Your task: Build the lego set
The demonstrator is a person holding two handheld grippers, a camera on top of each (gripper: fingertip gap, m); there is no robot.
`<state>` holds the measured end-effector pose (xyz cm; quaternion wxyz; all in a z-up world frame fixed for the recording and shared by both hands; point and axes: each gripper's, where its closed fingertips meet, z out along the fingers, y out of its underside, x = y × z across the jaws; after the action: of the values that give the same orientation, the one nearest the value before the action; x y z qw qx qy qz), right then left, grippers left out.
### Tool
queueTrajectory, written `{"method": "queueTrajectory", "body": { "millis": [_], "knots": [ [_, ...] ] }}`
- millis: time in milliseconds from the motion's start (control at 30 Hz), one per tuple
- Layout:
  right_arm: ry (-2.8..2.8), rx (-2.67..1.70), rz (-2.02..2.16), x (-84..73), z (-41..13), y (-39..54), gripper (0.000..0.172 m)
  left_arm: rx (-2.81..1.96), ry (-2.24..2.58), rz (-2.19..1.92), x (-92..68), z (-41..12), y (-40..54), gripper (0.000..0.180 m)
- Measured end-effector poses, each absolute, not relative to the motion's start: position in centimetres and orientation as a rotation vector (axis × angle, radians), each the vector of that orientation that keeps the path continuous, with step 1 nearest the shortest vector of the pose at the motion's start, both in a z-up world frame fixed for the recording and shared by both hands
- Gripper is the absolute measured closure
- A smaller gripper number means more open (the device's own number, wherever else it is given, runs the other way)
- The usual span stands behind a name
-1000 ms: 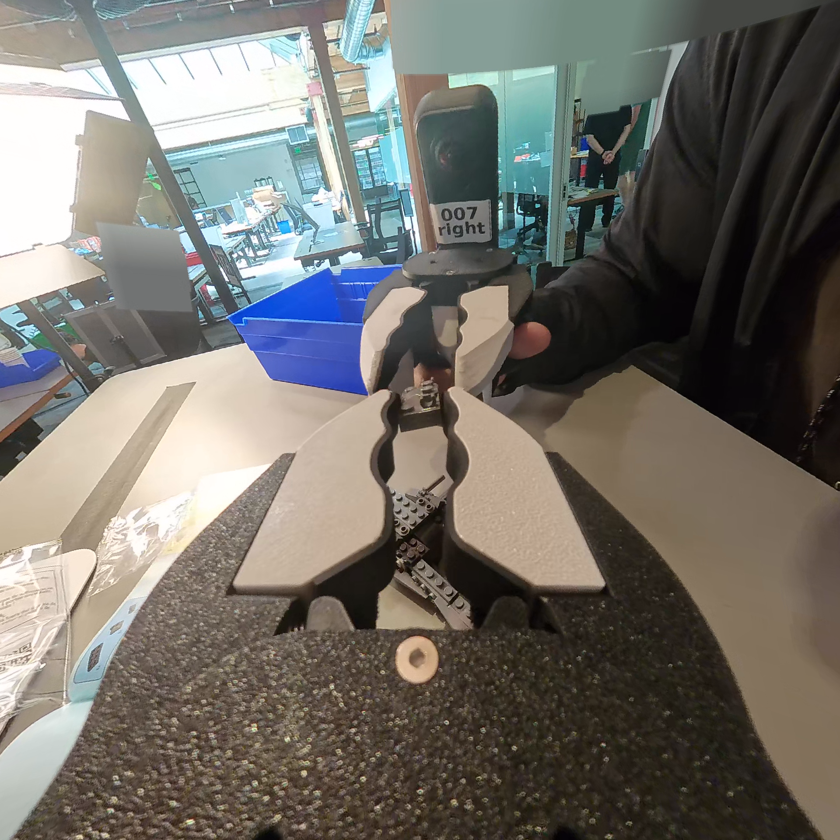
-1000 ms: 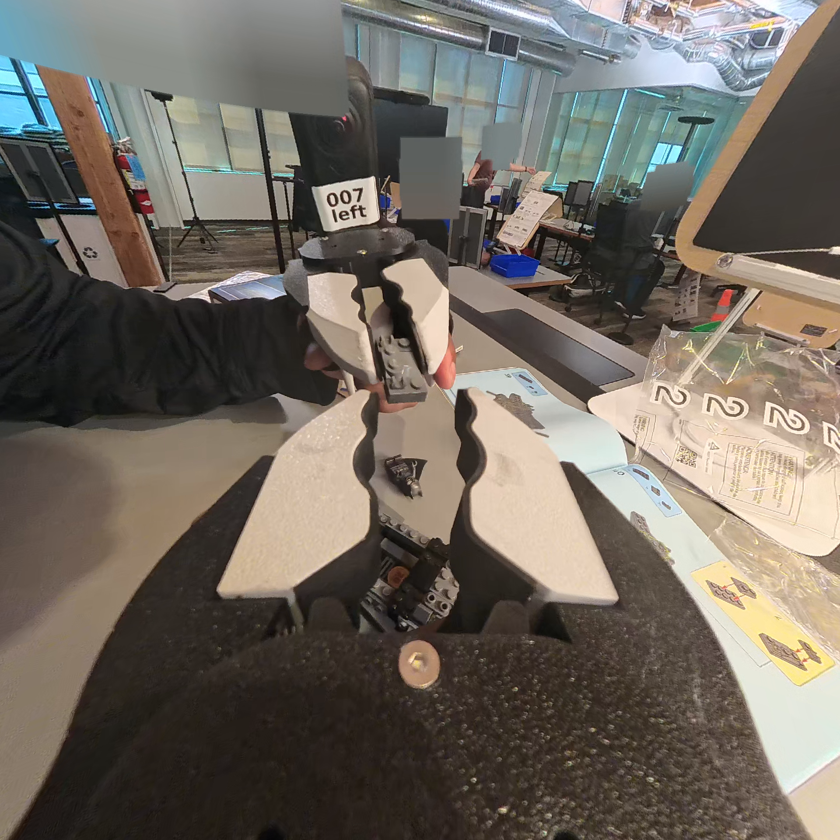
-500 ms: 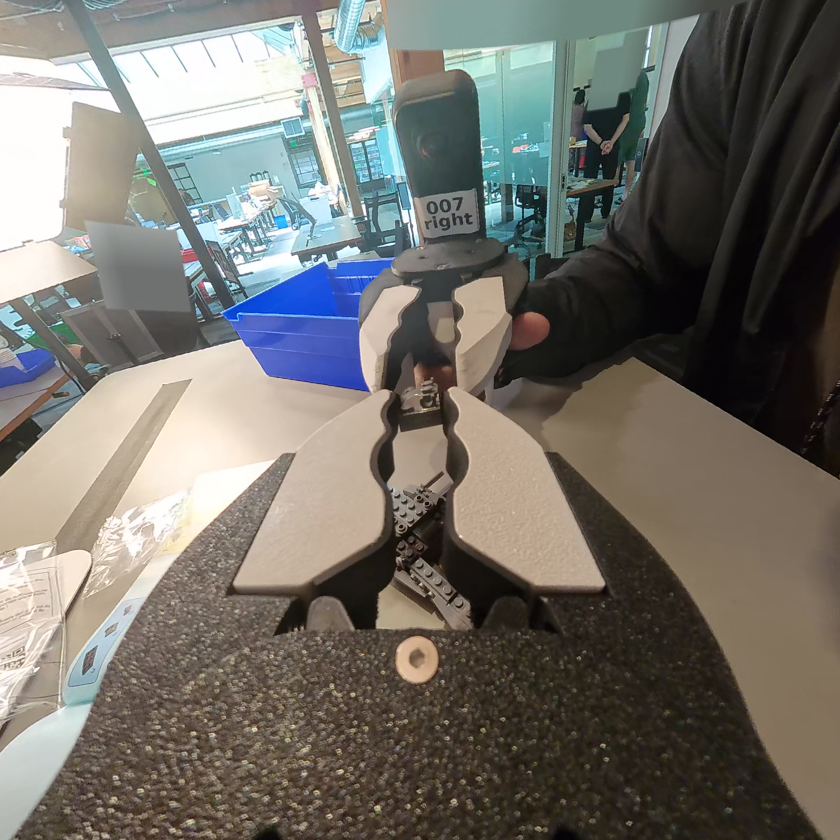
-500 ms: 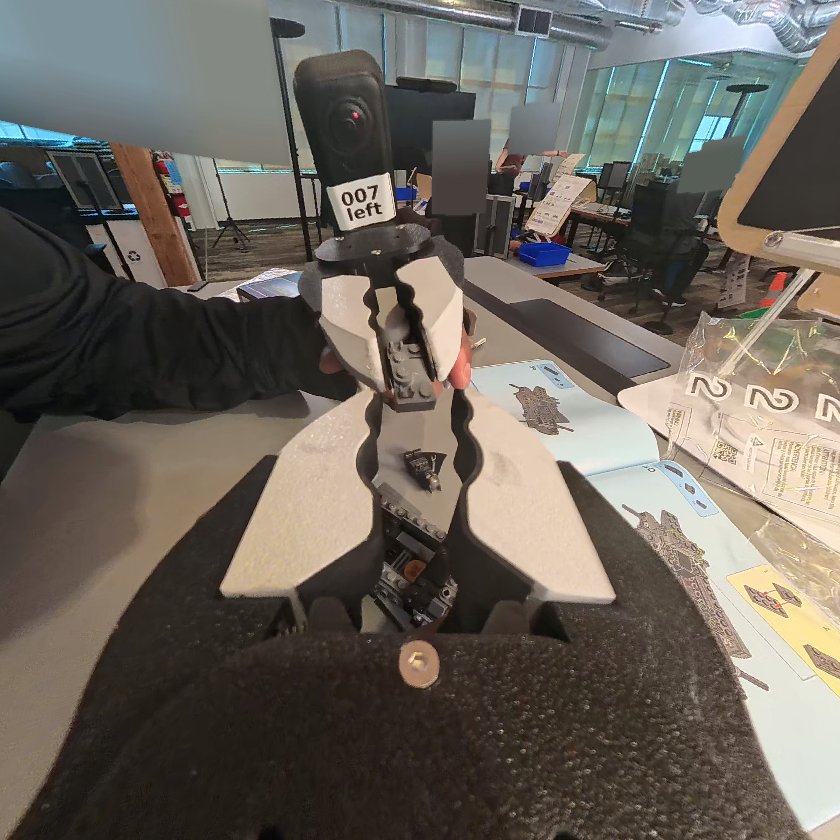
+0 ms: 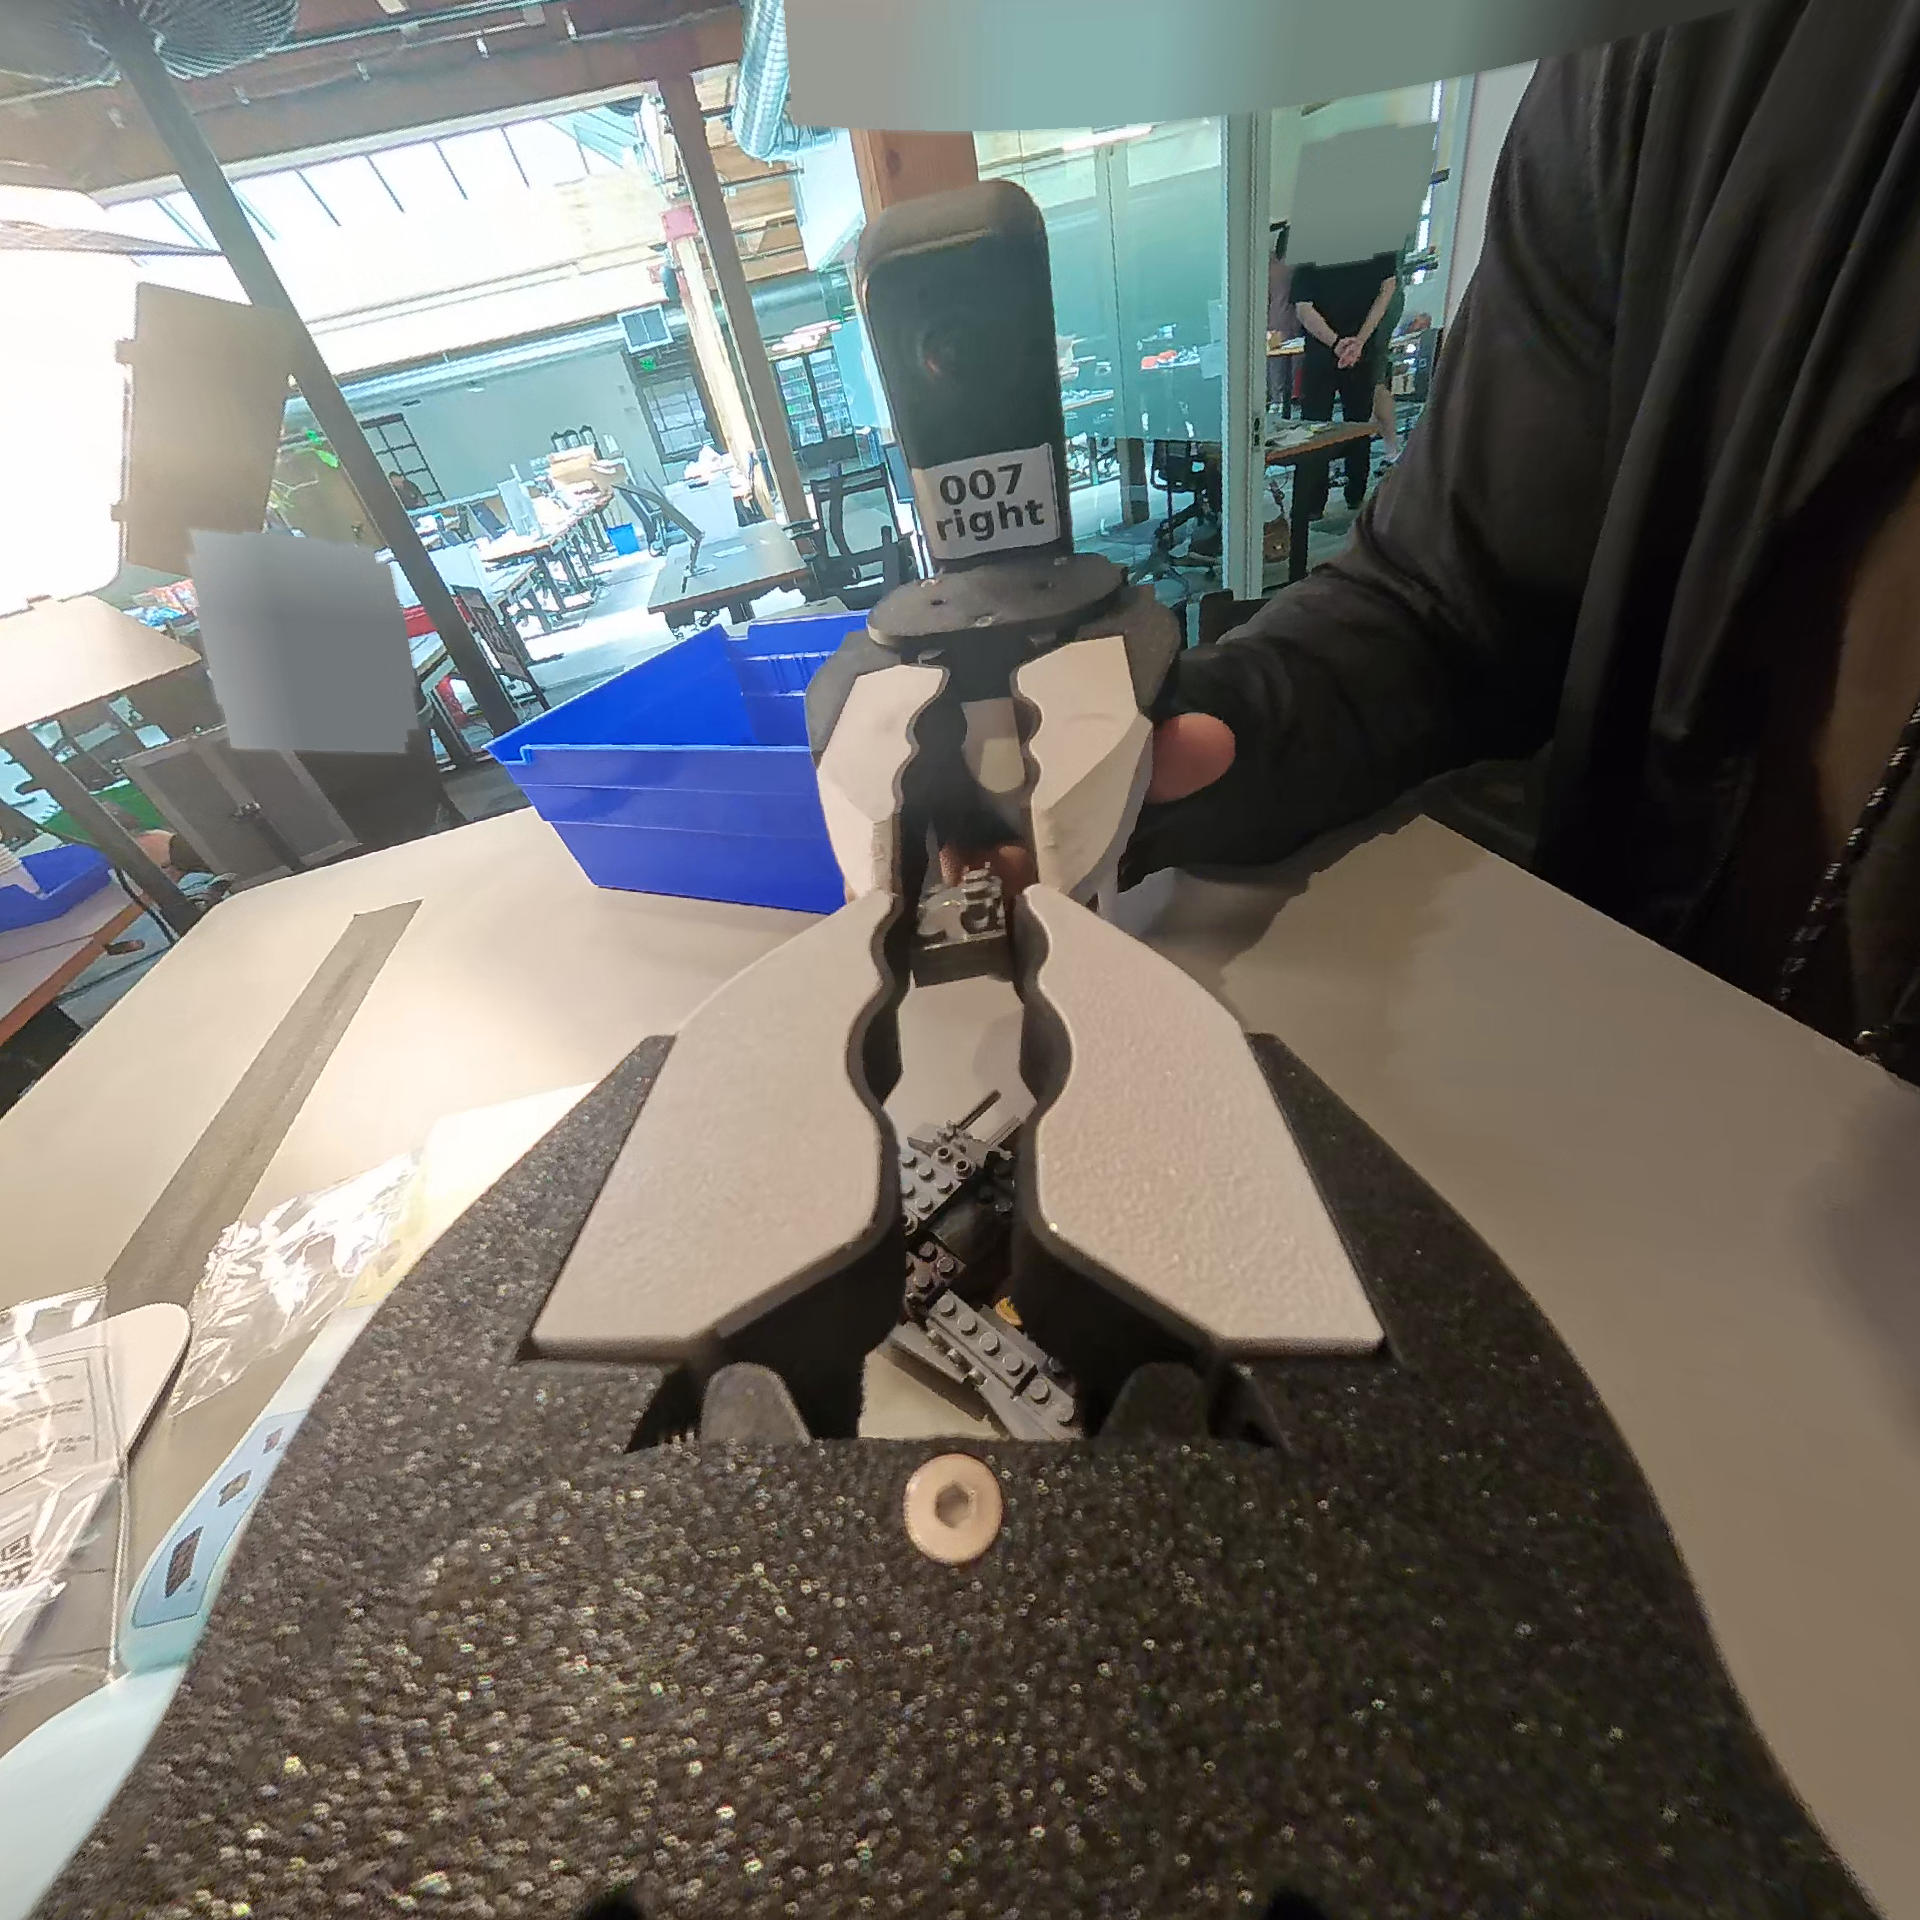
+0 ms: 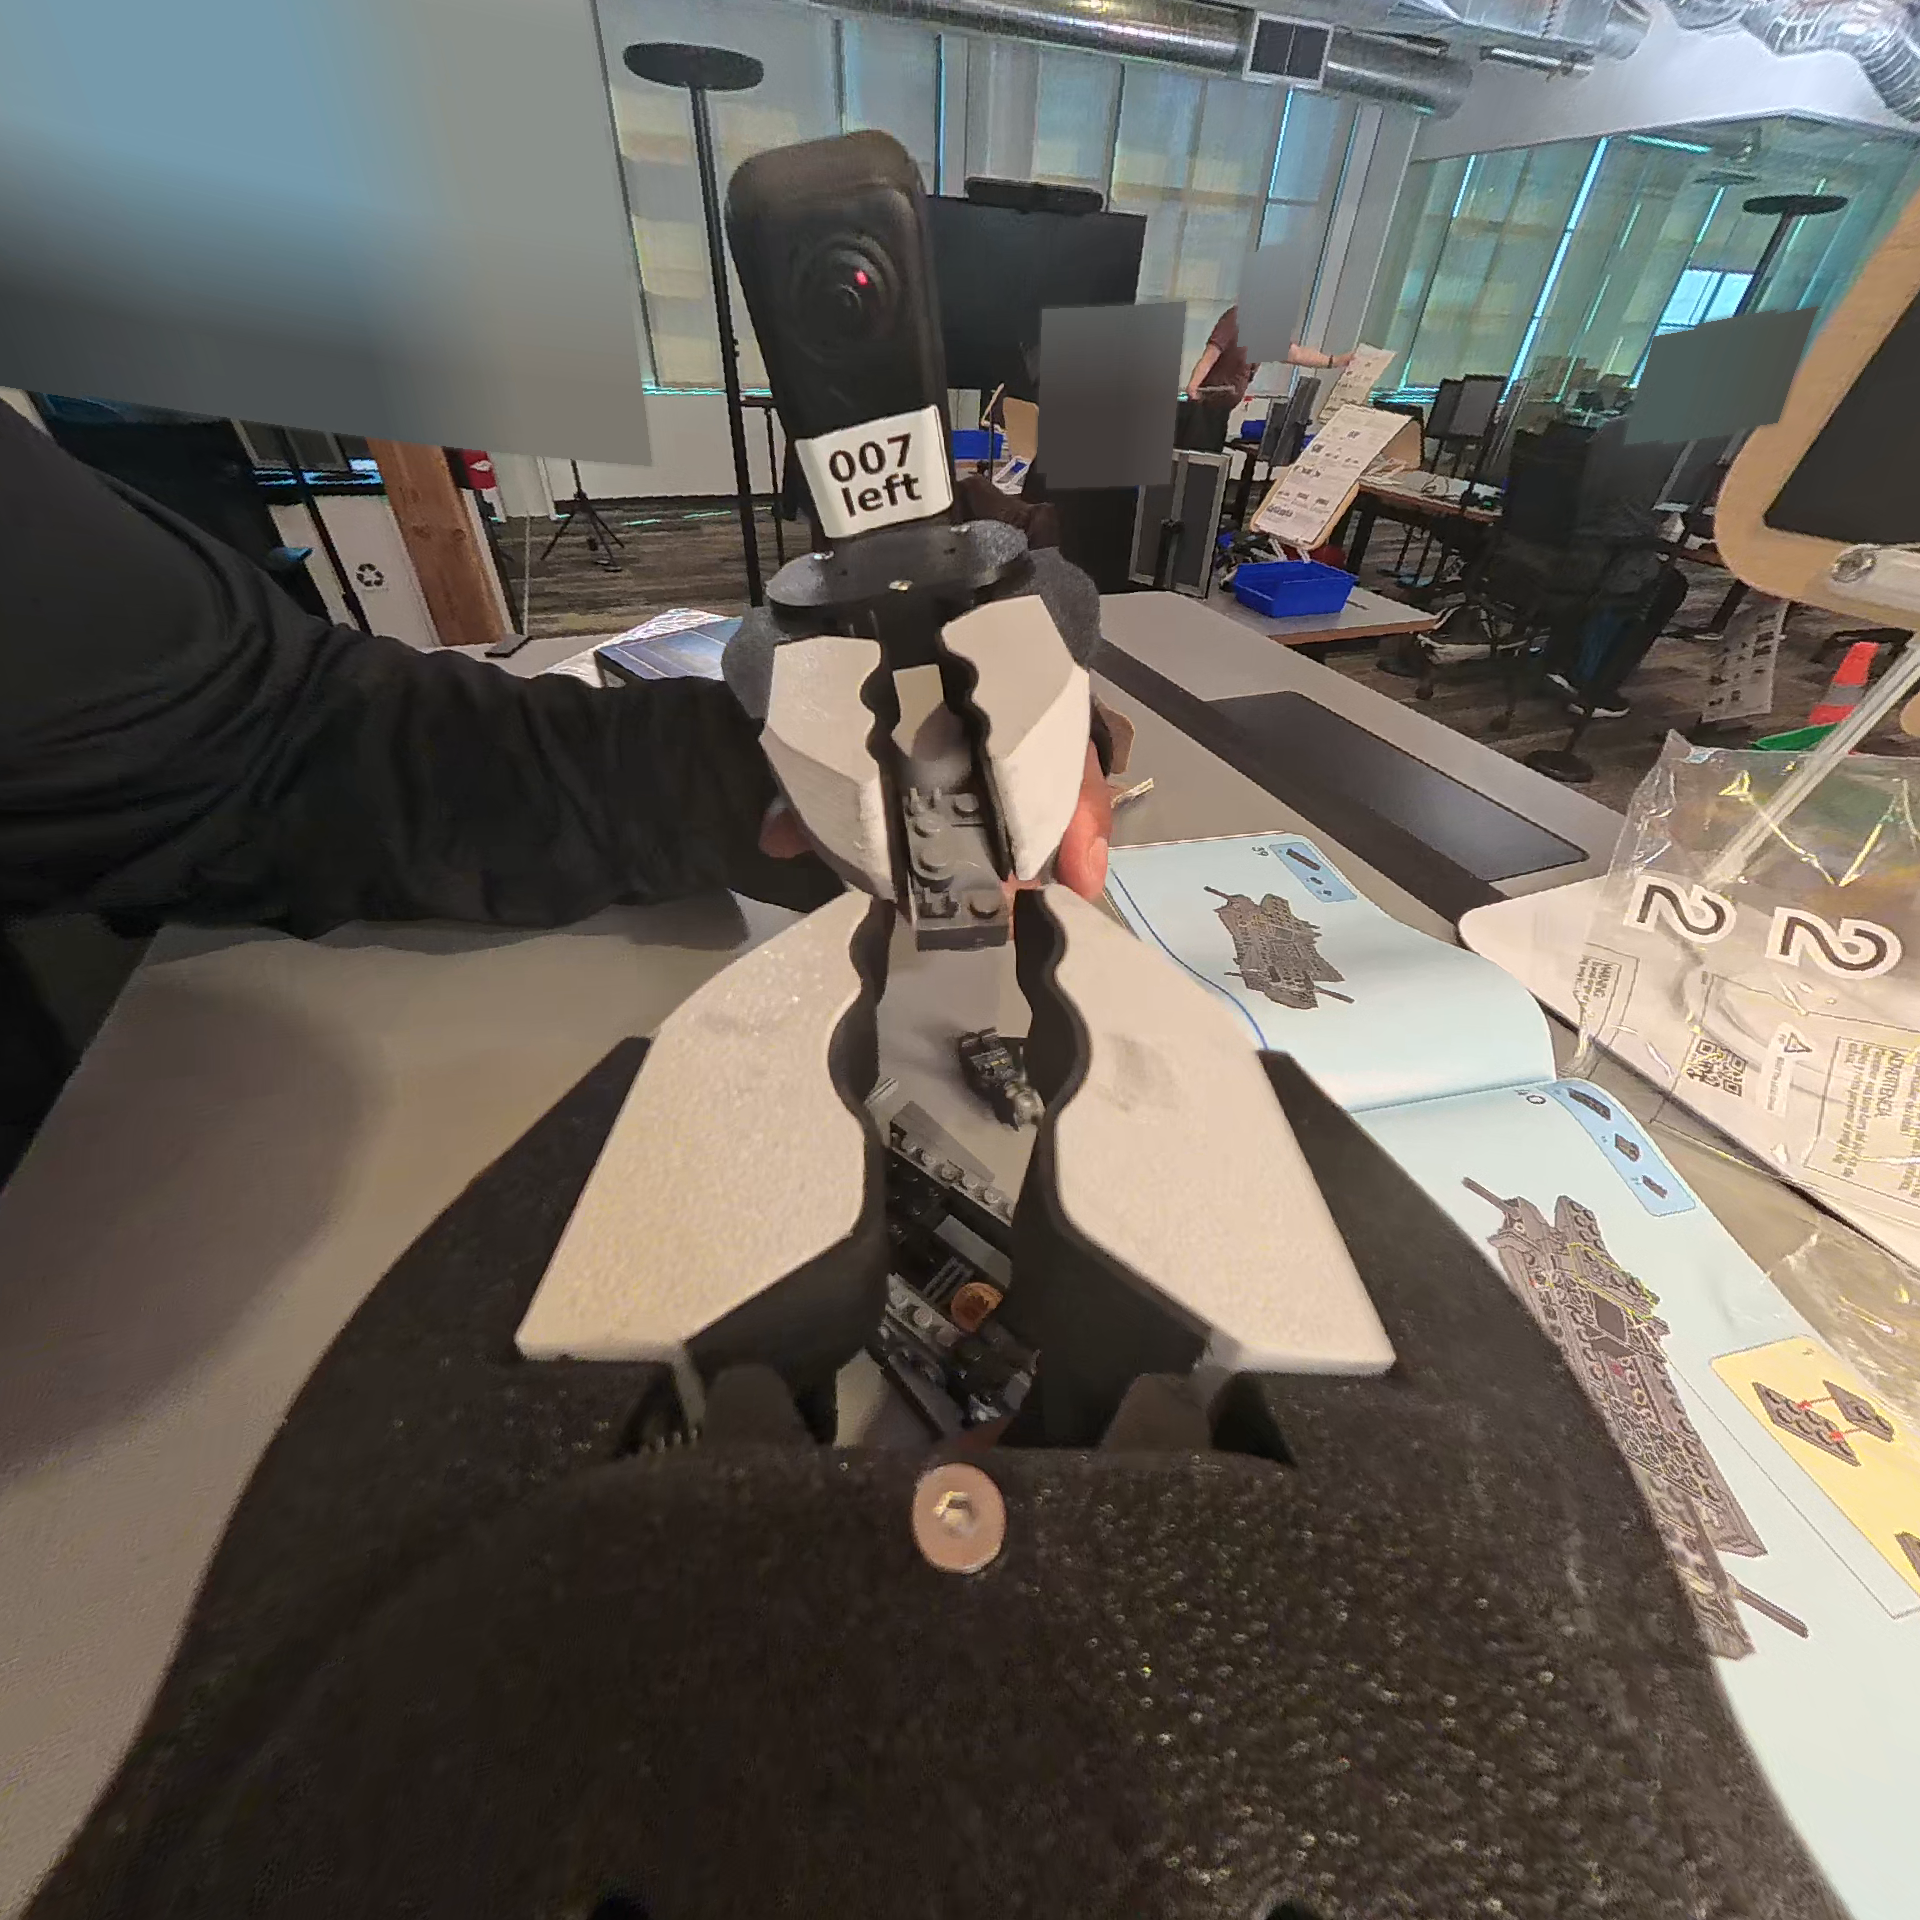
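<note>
My left gripper is shut on a dark grey studded brick plate, held across its width above the grey table. The plate also shows in the right wrist view, sticking out of the left gripper toward me. My right gripper faces it tip to tip. The plate's free end stands between its fingertips, with a thin gap on the left side, so the pads do not press on it. The right gripper shows in the left wrist view, held by a gloved hand.
A dark grey brick model and a small dark piece lie on the table under the grippers. An open instruction booklet and clear plastic bags lie to the right. A blue bin stands behind. The tips of both grippers are at nearly the same place.
My right gripper has moved up to the left gripper and its fingers have narrowed around the plate's free end. The left gripper keeps its hold on the plate unchanged.
</note>
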<state>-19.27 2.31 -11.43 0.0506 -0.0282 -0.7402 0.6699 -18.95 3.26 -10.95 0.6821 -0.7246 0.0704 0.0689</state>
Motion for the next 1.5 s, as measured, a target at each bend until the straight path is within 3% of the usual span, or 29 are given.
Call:
{"method": "queueTrajectory", "body": {
  "millis": [533,867,1200,1500],
  "knots": [
    [-2.228,0.002,2.068,-19.1,-11.2,2.8,0.155,-1.653,0.154,0.134,-18.7,-11.7,3.7,0.162],
    [-2.069,-0.032,2.117,-20.0,-9.7,3.4,0.155,-1.747,0.054,0.216,-20.2,-12.5,4.0,0.148],
    [-1.863,-0.264,1.997,-23.8,-9.3,4.9,0.155,-1.905,-0.495,0.395,-23.6,-15.4,1.7,0.131],
    [-1.924,-0.405,1.805,-25.7,-11.3,4.7,0.155,-2.052,-0.781,0.349,-20.8,-19.1,0.1,0.132]
  ]
}}
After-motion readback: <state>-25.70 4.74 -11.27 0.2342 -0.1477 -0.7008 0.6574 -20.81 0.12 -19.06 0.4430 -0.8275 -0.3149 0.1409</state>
